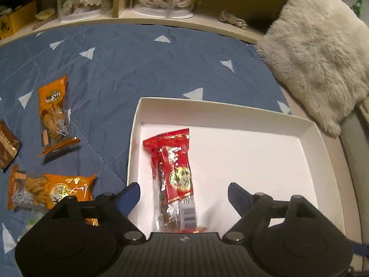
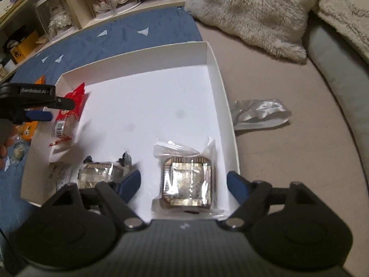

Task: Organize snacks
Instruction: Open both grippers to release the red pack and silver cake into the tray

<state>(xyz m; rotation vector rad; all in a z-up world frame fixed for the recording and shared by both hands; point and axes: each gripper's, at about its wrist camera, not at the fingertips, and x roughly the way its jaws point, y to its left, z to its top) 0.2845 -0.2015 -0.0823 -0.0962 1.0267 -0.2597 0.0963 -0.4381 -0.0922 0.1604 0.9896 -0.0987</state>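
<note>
Left hand-held gripper [image 1: 183,196]: spread wide, empty, above red snack packet [image 1: 173,177] lying flat along left wall of white box [image 1: 221,108]. Right hand-held gripper [image 2: 183,185]: spread wide, empty, above square foil snack [image 2: 186,182] in box. Remaining orange packets [image 1: 54,113] on blue bedspread [image 1: 138,57], left of box, nearer left hand; upper packet's long axis near parallel to box wall.

Bed under a blue quilt [image 1: 138,64] with pale triangles, bearing a white box [image 1: 207,108], two orange snack packets [image 1: 54,115] [image 1: 53,191], a brown packet [image 1: 8,147], a fluffy cushion [image 1: 318,57], a crumpled silver wrapper [image 2: 260,113].
</note>
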